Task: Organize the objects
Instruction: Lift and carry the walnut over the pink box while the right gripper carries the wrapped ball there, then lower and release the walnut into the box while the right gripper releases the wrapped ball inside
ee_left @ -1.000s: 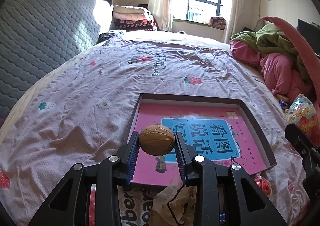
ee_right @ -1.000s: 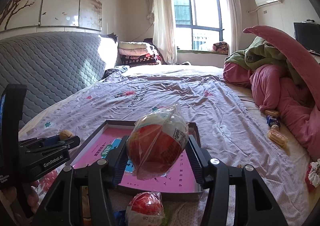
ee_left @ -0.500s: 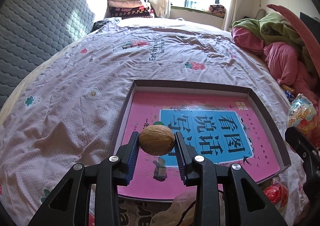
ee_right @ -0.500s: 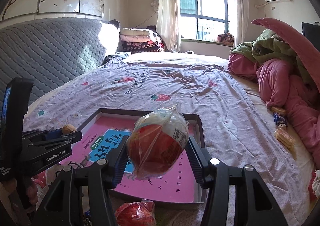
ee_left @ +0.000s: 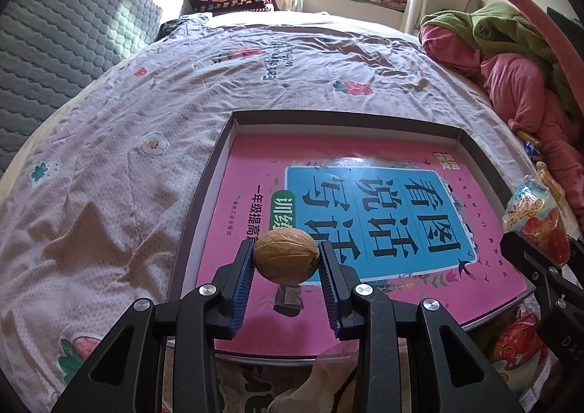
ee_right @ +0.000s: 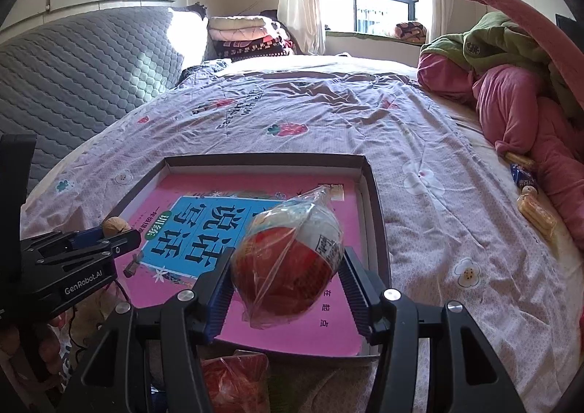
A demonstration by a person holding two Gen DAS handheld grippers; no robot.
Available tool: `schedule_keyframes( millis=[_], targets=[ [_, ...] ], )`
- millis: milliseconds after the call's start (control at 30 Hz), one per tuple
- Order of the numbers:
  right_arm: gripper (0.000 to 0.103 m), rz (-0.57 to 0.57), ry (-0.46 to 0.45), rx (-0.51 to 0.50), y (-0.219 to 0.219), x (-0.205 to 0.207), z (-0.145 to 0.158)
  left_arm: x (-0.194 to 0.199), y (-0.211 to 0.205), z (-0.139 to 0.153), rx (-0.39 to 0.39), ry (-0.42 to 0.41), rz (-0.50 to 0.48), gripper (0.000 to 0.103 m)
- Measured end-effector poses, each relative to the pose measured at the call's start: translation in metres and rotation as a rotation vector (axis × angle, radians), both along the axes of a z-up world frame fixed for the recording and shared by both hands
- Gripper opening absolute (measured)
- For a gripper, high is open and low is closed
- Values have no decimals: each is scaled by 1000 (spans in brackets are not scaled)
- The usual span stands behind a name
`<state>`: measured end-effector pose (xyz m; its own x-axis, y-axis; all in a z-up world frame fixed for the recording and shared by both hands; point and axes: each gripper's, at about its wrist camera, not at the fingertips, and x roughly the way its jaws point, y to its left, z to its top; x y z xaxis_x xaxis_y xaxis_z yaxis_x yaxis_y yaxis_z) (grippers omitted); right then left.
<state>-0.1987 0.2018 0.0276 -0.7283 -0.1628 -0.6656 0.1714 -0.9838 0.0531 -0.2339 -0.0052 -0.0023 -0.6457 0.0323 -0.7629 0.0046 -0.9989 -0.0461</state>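
In the left wrist view, the left gripper [ee_left: 285, 259] is clamped on a walnut [ee_left: 285, 255], held above the near-left part of the shallow box [ee_left: 401, 121], whose floor shows a pink book cover [ee_left: 365, 194]. Compared with 1 second ago, the box fills more of the frame and sits closer under the nut, so the gripper has advanced over it; release looks near. In the right wrist view, the right gripper [ee_right: 286, 276] squeezes a wrapped red snack bag [ee_right: 288, 259] above the box's near-right area, also further forward than before. Another red packet [ee_right: 237, 382] lies on the bedsheet [ee_right: 328, 113] below, probably next.
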Motion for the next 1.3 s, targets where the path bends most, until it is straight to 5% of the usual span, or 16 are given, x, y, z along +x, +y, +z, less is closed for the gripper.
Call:
schedule_keyframes(
  millis=[900,1300],
  targets=[
    [56,-3,-174,63,-13,-16,-31,-5,0,-16,13,-68,-6,36],
    [56,-7,-166,50,-13,-13,-28,-4,1,-15,20,-79,-16,36]
  ],
)
